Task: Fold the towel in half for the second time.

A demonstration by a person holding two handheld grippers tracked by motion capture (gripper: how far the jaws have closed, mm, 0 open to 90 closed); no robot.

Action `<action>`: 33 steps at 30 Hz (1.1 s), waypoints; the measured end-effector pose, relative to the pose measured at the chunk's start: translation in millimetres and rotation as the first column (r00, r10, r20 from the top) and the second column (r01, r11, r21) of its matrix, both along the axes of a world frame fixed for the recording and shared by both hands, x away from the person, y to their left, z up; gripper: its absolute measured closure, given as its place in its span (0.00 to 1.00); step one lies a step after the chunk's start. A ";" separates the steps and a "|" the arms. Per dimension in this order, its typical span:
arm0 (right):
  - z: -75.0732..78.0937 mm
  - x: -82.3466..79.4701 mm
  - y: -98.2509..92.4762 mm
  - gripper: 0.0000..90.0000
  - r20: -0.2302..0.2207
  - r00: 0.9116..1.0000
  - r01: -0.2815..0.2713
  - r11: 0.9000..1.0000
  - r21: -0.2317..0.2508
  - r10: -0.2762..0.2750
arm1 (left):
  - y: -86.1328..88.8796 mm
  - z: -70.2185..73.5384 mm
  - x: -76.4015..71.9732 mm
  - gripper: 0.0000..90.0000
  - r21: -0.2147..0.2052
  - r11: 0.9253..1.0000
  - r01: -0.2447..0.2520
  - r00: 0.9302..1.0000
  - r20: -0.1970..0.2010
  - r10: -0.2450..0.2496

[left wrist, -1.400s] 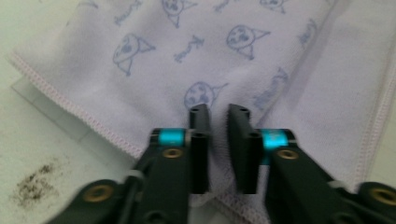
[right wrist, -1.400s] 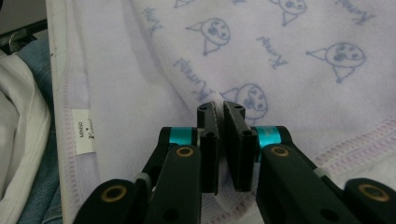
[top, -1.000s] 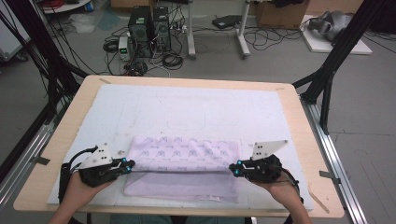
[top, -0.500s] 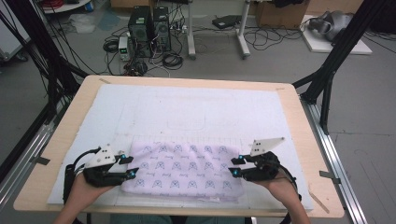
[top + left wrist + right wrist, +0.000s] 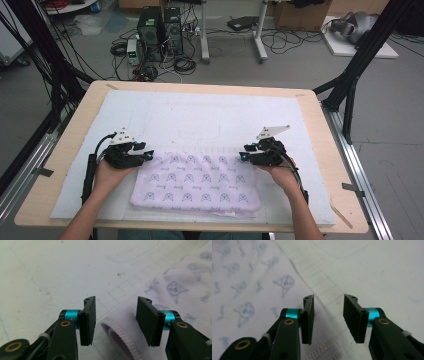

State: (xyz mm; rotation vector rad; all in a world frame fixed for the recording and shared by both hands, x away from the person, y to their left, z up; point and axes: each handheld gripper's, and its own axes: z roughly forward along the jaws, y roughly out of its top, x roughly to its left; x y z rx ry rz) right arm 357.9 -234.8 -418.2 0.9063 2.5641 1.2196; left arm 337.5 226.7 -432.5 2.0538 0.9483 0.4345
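White padding on the bench [image 5: 60, 150] carries a folded patterned cloth [image 5: 197, 182]; left gripper [image 5: 145, 154] and right gripper [image 5: 245, 155] jaws, just opened, are held apart and empty at its far corners.

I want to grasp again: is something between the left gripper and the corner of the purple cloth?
Nothing visible: the left gripper has open jaws, and the purple cloth has its hemmed corner directly between them, on the white mat.

The table [image 5: 65, 150] is viewed from above, facing twelve o'clock. Each gripper view is set close along its own jaws, low over the cloth [image 5: 200, 182]; its edge is shared with the high view.
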 end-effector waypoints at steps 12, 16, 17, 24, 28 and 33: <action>-15.7 -0.6 -8.1 0.66 -0.083 0.996 -0.017 0.998 -0.065 0.012 | 0.8 -5.3 1.5 0.52 0.006 1.000 0.009 0.999 -0.036 -0.008; -16.4 -0.3 -12.7 0.57 -0.109 0.994 -0.013 0.998 -0.055 0.007 | -1.9 -8.1 3.4 0.52 0.005 0.999 0.033 0.997 -0.069 -0.032; -16.8 -0.7 -13.9 0.57 -0.117 0.993 -0.014 0.999 -0.051 0.008 | -2.2 -9.0 3.8 0.54 0.008 0.999 0.040 0.996 -0.076 -0.040; -21.9 -13.9 -14.6 0.75 -0.109 0.994 -0.013 0.999 -0.029 0.010 | -6.9 -7.5 -3.3 0.79 0.028 0.996 0.088 0.995 -0.049 -0.086; -19.2 -17.1 -13.0 0.87 -0.105 0.993 -0.052 0.998 -0.028 0.049 | -7.1 -5.4 -5.2 0.88 0.046 0.995 0.089 0.996 -0.027 -0.088; -14.1 -14.1 -18.3 0.89 -0.102 0.994 -0.048 0.999 0.007 0.049 | -6.2 -2.3 -4.9 0.91 0.016 0.998 0.054 0.999 0.001 -0.054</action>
